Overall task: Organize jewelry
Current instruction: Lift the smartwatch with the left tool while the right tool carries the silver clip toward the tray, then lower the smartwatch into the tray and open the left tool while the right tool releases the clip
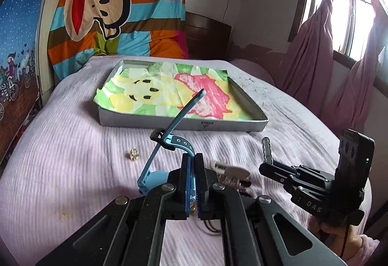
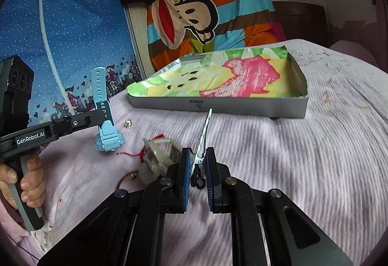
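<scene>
The bed (image 1: 72, 144) carries a shallow box (image 2: 218, 103) lined with printed cloth. Left tongs (image 1: 192, 183) are clamped on a blue watch (image 1: 167, 142) strap, above the bedding. Right tongs (image 2: 197, 169) grip a metal hair clip (image 2: 203, 137). A small gold ring (image 1: 133, 154) lies nearby, apart

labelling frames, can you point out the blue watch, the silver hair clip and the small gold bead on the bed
blue watch (image 2: 103, 106): right wrist view, on its strap just above the left gripper's fingers.
silver hair clip (image 2: 203, 135): right wrist view, mid-blade above the right gripper.
small gold bead (image 1: 133, 154): left wrist view, its centre.
</scene>
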Motion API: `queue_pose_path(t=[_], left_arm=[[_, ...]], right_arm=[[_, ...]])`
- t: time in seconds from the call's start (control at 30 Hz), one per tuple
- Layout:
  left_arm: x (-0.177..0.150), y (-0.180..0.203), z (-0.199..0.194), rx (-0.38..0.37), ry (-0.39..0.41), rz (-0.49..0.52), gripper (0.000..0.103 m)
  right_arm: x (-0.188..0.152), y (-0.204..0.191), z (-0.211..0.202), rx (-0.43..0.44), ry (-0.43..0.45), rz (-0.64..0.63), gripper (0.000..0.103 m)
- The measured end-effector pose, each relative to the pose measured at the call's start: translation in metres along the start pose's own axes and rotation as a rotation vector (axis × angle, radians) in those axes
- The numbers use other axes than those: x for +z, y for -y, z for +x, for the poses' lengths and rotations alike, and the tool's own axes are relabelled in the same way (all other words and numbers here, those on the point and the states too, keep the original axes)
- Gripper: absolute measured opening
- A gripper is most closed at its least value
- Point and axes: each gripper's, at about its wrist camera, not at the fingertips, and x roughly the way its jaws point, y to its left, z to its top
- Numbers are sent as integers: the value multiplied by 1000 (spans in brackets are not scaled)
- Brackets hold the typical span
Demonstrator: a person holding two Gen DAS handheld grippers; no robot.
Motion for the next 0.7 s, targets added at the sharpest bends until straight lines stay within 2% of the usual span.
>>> queue_pose_path(t=[0.17,0.33,0.47,0.7], left_arm=[[40,2,10,-17,65,-1,3],[72,-9,41,-35,96,-50,4],[83,-20,70,-18,73,-81,4],[76,-37,100,-6,6,-138,4]], right_arm=[[43,5,19,17,33,18,11],[77,11,61,13,-4,45,11],[86,14,91,-11,-56,55,11],[82,17,122,-40,-140,56,11]])
